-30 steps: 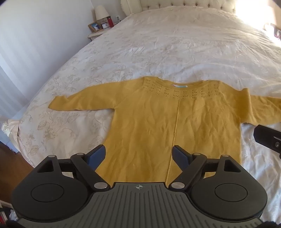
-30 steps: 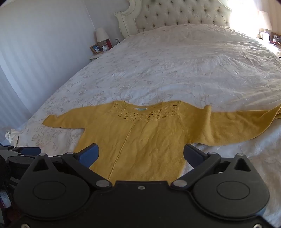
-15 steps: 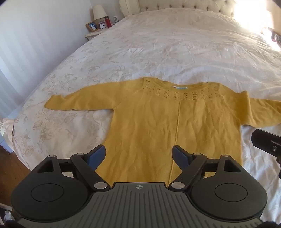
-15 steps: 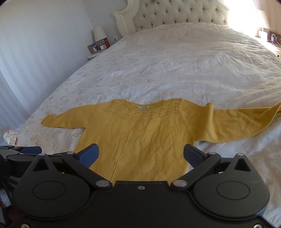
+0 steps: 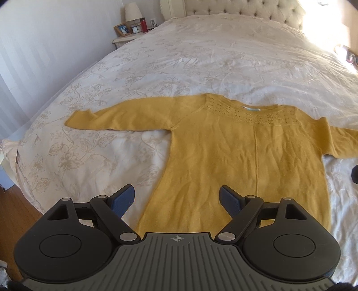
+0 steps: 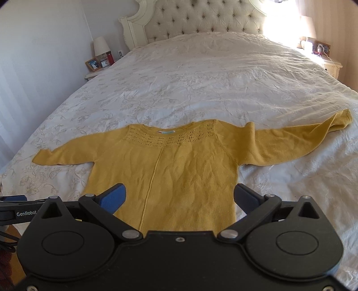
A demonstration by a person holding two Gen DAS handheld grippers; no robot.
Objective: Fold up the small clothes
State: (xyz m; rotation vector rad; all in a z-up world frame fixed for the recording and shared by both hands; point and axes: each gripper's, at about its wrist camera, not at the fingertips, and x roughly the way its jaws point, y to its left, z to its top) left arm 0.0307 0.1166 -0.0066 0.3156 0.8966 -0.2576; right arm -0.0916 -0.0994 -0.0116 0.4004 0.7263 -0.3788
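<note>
Knitwear is the job here: a mustard yellow sweater (image 6: 174, 174) lies flat and face up on the bedspread (image 6: 212, 85), hem nearest the cameras, neckline toward the headboard (image 6: 201, 20), both sleeves spread out sideways. Nearest the hem, the left gripper (image 5: 176, 199) hangs above the sweater's left hem corner with its jaws wide and nothing between them; the right gripper (image 6: 179, 197) hangs above the middle of the hem, jaws likewise wide and empty. The hem itself is hidden behind both gripper bodies, so its edge and corners cannot be checked. By its look the knit is light, soft and limp, likely to sag and stretch if lifted by one point, and to drag on the bedspread instead of sliding; I judge the sleeve cuffs and shoulder seams the best holds, pinching both layers. Beyond the body, the left sleeve (image 5: 116, 117) lies plain; the right sleeve (image 6: 302, 143) is cut off in the left view, and its cuff looks folded under. Past the neckline, a small label cannot be read.
</note>
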